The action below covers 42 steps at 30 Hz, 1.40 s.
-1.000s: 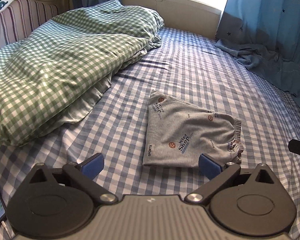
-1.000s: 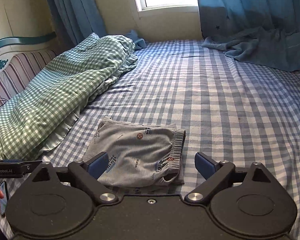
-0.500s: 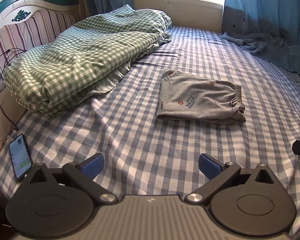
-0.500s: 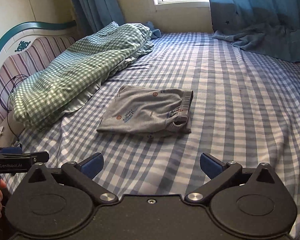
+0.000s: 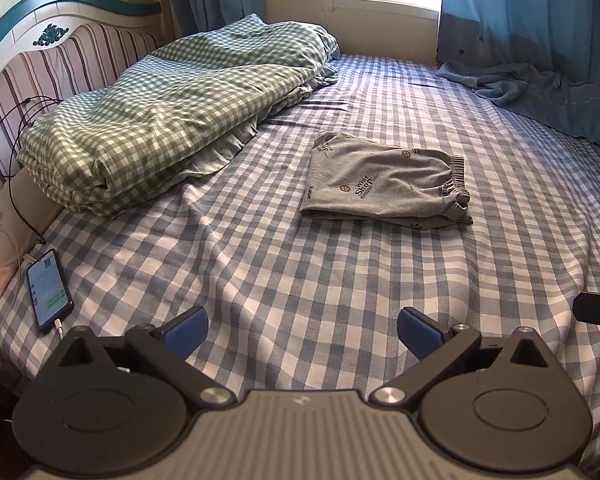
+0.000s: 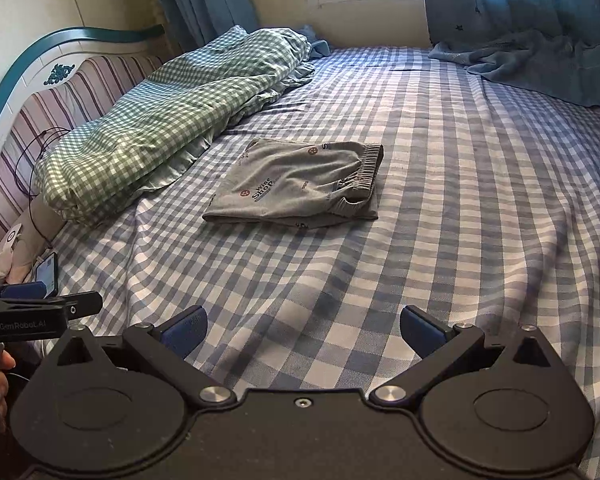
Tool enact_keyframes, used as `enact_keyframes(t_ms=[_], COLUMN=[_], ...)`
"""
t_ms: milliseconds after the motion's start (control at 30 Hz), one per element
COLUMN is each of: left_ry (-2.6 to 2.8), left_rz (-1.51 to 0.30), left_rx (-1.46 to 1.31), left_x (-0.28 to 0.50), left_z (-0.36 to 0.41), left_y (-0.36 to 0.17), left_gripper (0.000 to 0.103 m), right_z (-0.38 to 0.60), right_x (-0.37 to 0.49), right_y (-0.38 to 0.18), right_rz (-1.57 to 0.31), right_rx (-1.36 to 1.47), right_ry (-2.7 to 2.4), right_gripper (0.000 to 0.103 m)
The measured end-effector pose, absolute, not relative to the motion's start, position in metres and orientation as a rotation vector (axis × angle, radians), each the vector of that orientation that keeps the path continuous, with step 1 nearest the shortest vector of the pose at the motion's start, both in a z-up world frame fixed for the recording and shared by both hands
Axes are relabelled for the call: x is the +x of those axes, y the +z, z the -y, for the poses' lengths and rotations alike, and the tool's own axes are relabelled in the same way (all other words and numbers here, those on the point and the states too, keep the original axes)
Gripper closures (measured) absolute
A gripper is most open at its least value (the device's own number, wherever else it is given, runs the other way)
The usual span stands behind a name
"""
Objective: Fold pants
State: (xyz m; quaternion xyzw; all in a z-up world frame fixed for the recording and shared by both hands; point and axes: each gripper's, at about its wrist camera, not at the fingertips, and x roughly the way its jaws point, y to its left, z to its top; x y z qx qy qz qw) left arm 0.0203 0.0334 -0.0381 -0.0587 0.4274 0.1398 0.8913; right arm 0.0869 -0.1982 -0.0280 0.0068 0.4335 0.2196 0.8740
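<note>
Now both grippers have backed well away from the folded grey pants (image 5: 384,188), lying up at twelve o'clock on the checked bedsheet (image 5: 300,280). Left gripper (image 5: 300,330) and right gripper (image 6: 302,330) hang spread apart, holding nothing, so the fold looks finished to me.

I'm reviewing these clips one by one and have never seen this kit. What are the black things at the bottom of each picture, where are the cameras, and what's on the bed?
There is no robot arm here. A person holds a two-finger gripper in each hand, and each gripper carries a wide-angle camera looking forward along its fingers. One picture is from the left gripper, the other from the right gripper. The black shapes at the bottom are the grippers' own bodies, with blue pads at the tips.

Both grippers are open and hold nothing. They hang above the near part of the bed, apart from the clothing.

On the checked sheet lie grey pants, already folded into a compact stack, a green checked quilt by the headboard, a blue cloth near the window, and a phone at the edge.
</note>
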Motion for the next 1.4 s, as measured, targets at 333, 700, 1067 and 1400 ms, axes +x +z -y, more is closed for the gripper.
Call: enact_keyframes(t_ms=[333,700,1067,1400], left_ry=[0.279,0.276,0.303,0.265], left_rz=[-0.882,-0.884,-0.926,-0.890], left_rx=[-0.109,-0.097,-0.043,-0.003], left_x=[0.022,0.027,0.036,0.050], left_z=[-0.026,-0.023,-0.021,-0.026], left_y=[-0.035,-0.034,-0.035,-0.035], left_gripper=[0.000,0.000,0.000,0.000], right_z=[0.203,0.206,0.205,0.201], right_x=[0.086,0.086,0.092,0.100], right_y=[-0.028,-0.029,-0.032,-0.036], right_rz=[-0.902,-0.909,-0.919,-0.935], right_rx=[0.019,0.033,0.033,0.029], right_ry=[0.456,0.447,0.442,0.429], right_gripper=[0.001,0.001,0.001,0.001])
